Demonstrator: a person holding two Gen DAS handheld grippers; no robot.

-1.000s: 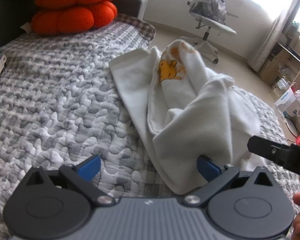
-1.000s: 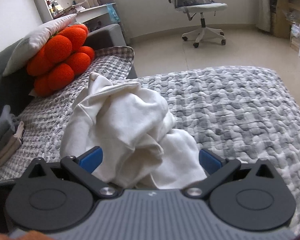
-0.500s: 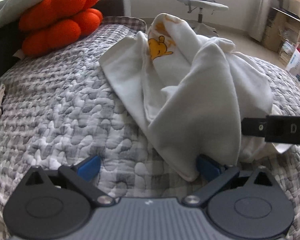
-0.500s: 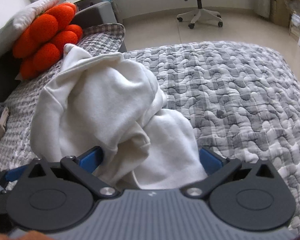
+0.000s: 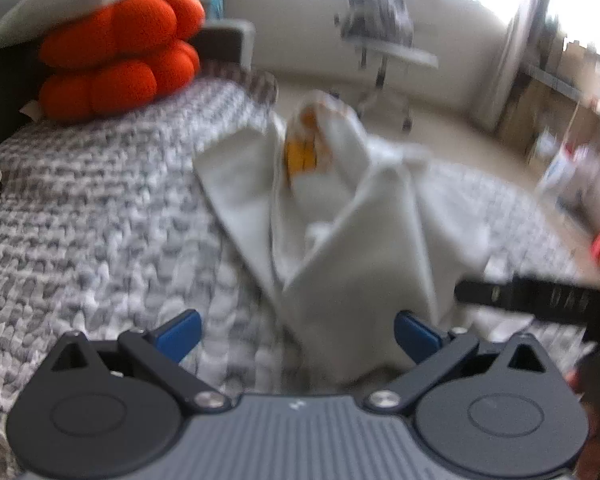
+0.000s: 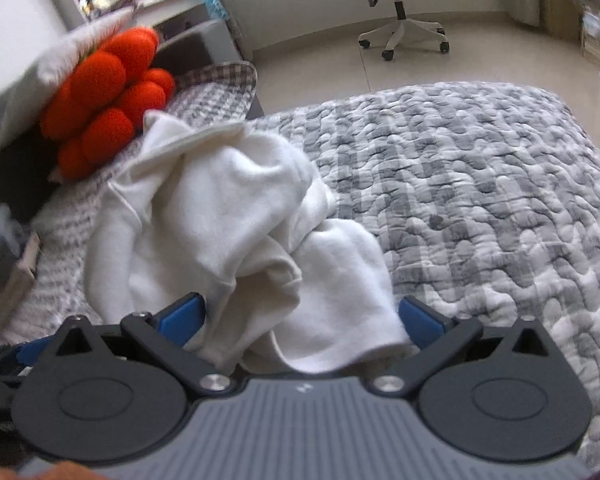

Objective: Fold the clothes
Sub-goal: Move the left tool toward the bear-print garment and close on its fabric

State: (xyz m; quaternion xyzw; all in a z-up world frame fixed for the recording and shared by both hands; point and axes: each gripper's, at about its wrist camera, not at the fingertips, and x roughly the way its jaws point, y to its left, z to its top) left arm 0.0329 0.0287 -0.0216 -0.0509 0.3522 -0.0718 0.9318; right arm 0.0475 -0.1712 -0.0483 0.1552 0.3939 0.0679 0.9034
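Left wrist view: blurred, jaws spread wide at white garment point(image 5: 360, 248) with yellow print, gripping nothing; lettering on black bar point(image 5: 540, 300) unreadable. Right wrist view: jaws likewise wide around crumpled cloth on quilted bed point(image 6: 480, 200), orange cushion point(image 6: 108, 92) at far left corner.

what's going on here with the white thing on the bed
A person with a gripper in each hand is starting to fold a crumpled white garment lying bunched on a grey quilted bed. Both the left gripper and the right gripper are open at its near edge, with cloth between the fingers. Nothing is folded yet.
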